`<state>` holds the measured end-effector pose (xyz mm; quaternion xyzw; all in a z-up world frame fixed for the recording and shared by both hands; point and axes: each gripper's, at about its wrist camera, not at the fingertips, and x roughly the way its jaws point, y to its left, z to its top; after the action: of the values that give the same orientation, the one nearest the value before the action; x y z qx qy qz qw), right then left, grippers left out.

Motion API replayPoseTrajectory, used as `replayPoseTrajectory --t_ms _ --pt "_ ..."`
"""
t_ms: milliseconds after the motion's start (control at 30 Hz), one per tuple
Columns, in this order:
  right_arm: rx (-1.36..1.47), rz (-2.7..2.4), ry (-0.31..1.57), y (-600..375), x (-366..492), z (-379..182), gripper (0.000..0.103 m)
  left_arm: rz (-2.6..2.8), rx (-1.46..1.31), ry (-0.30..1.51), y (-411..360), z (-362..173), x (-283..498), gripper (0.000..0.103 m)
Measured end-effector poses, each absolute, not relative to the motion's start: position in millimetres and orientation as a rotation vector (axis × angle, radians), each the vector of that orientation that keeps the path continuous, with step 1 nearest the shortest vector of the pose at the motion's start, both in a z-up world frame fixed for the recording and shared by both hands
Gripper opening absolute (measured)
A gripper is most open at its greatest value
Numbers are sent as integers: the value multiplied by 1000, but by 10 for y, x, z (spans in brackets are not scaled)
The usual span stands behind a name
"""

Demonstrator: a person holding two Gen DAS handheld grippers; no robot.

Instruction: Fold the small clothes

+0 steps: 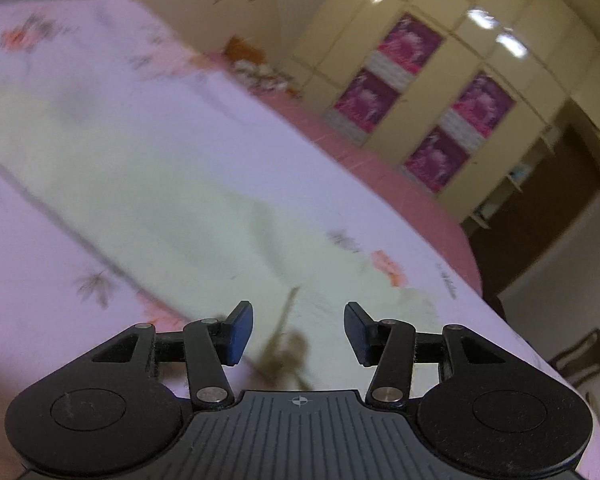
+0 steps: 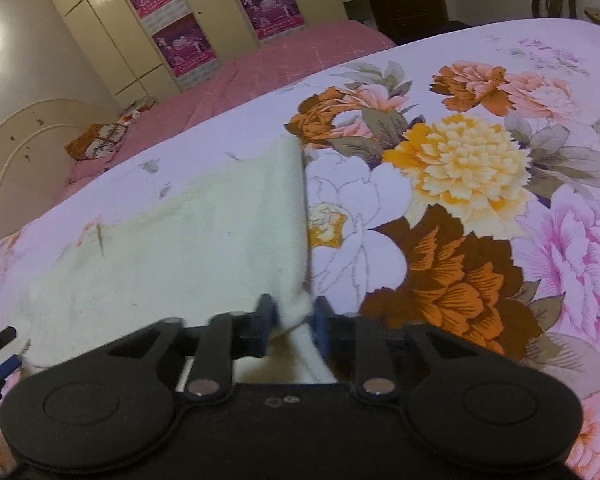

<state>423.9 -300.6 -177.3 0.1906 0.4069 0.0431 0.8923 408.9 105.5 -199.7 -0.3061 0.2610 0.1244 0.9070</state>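
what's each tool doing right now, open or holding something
Left tool: open, holding nothing, over the pale cream fleecy cloth.
Right tool: closed on a corner of that pale cream fleecy cloth.

- Cream cloth: soft, fuzzy fabric with a matt nap, faintly speckled.
- Bedspread: smooth woven cloth, matt, printed with large flowers.
- Pink sheet: plain matt fabric, lightly creased.
- Right gripper: matt black plastic links with bright metal pivot pins; blue pads on the jaws.
- Left gripper: matt black plastic, ribbed grey base, blue pads.
- Wardrobe: glossy cream panels reflecting lamps.
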Motion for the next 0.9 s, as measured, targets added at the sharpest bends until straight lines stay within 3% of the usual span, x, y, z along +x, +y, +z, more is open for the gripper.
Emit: replayPoseTrajectory --t_ms 67,133,267,567,633,667,900 --pt "385 90 853 -2982 4259 -1778 33 202 -595 540 962 -1952 4172 50" --pt "353 74 870 -2951 4272 -1807 24 147 -579 560 863 -1918 4283 50" --pt "390 31 879 -3058 4261 -1871 14 99 -541 650 729 -2059 4514 50" --pt "297 -24 824 -3068 4206 -1688 24 105 -429 646 641 -1934 4514 50" --pt "275 12 785 -2985 4270 -1605 24 124 -447 655 658 -1933 4512 73" --pt "262 30 776 -2927 4328 -1577 24 141 -448 646 650 -1925 4476 76" --pt "149 84 799 -2608 4758 -1675 23 152 -321 676 561 -2028 4567 79"
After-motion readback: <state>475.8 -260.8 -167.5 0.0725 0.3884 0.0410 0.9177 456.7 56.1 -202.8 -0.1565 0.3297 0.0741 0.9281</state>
